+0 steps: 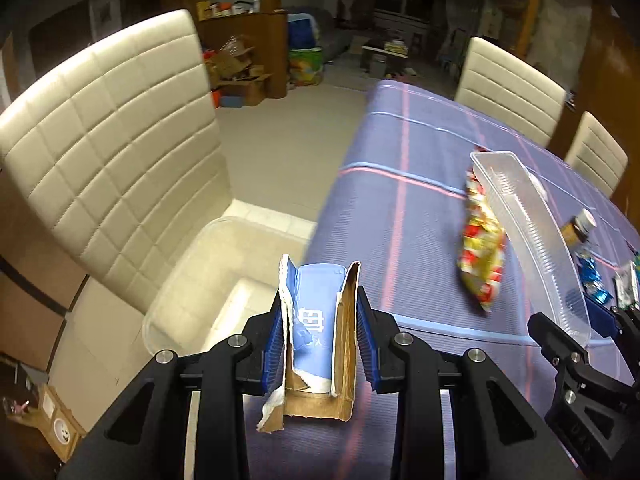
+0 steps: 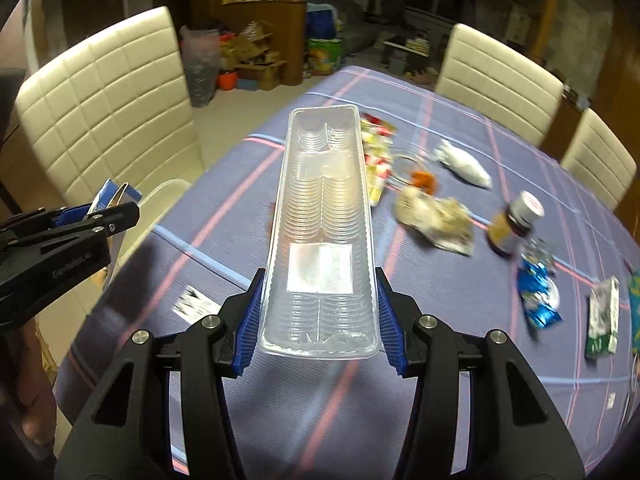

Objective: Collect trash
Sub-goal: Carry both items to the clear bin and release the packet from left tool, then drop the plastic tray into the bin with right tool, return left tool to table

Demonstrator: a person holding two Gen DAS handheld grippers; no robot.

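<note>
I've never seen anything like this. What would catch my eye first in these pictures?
Probably the two black tools with blue fingers, each clamped on rubbish: the right gripper holds a long clear plastic tray over the table, and the left gripper holds a torn blue cardboard box at the table's edge. Behind lies a purple checked tablecloth strewn with wrappers and a small brown bottle.
</note>
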